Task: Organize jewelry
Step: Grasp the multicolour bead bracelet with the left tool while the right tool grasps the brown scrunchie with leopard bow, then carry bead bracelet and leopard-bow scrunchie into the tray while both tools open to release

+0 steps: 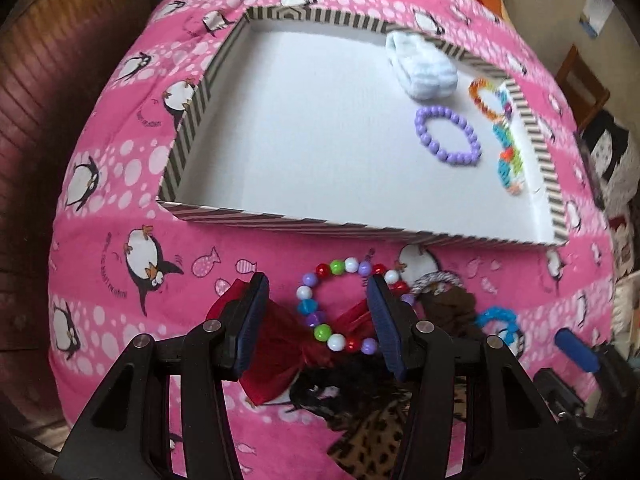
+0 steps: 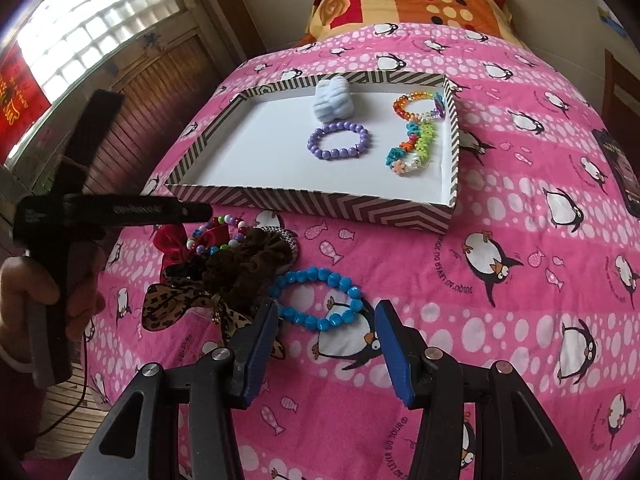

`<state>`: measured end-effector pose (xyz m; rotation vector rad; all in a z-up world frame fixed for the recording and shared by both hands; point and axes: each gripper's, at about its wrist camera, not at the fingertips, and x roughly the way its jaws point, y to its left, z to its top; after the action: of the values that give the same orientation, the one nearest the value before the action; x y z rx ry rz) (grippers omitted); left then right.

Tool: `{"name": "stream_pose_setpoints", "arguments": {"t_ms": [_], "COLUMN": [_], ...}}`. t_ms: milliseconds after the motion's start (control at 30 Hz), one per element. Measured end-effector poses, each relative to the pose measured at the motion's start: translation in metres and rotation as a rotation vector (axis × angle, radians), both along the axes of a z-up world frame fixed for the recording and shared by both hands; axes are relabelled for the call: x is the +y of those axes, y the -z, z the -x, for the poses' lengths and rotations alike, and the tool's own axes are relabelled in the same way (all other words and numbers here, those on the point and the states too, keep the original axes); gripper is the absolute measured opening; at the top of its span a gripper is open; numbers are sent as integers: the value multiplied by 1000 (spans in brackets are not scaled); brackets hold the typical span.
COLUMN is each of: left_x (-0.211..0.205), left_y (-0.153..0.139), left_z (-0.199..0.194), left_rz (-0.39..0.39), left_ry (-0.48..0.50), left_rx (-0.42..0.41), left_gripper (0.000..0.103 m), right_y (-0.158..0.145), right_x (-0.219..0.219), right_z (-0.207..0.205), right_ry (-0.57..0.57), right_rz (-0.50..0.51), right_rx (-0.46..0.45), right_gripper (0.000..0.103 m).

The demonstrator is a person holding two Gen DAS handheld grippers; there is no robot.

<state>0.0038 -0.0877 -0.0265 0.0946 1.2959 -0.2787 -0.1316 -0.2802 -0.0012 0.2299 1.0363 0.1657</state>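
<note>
Hovering over the pink bed cover, the left gripper (image 1: pixel 318 312) has its fingers spread wide and empty around the multicoloured bead bracelet (image 1: pixel 347 307), which lies on a red bow (image 1: pixel 280 360) just in front of the striped tray (image 1: pixel 240 216). Light, floppy and slippery-beaded, it likely wants pinching across one side of the ring. The right gripper (image 2: pixel 326 344) is open over the blue bracelet (image 2: pixel 320 300)

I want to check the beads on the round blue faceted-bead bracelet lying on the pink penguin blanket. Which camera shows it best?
The right wrist view: the blue faceted-bead bracelet lies whole and sharp just ahead of the right gripper. The left wrist view catches only a blurred part of it at the right, behind dark fabric.
</note>
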Motion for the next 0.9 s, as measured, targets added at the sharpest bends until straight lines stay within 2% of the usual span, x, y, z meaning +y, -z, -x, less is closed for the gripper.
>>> {"name": "stream_pose_setpoints", "arguments": {"t_ms": [167,267,433,533,567,600,667,700,900], "left_x": [6,2,6,5,2,0,-1,1,14], "left_y": [11,18,25,25,26,26,25,25,2], "left_z": [-10,-11,-16,-17,-20,-22,-30,-31,-27], "left_rz": [-11,-29,-36,-49,-52,-50,-21,0,94], "left_ry": [-14,14,23,33,33,33,29,22,-12], "left_rx": [16,28,39,30,27,26,40,49,44], "left_gripper": [50,50,44,34,26,15,8,8,8], "right_y": [-2,4,20,34,37,41,43,41,11], "right_x": [23,37,49,46,46,46,48,49,46], "right_z": [-13,-24,-44,-52,-53,-55,-54,-52,-34], "right_ry": [-75,-106,-122,-101,-98,-100,-109,-116,-139], "right_rz": [-3,-4,-18,-69,-89,-118,-137,-130,-123], "right_rx": [-24,-19,15,45,52,59,51,38,-53], "right_gripper": [48,48,44,43,40,33,22,14,12]}}
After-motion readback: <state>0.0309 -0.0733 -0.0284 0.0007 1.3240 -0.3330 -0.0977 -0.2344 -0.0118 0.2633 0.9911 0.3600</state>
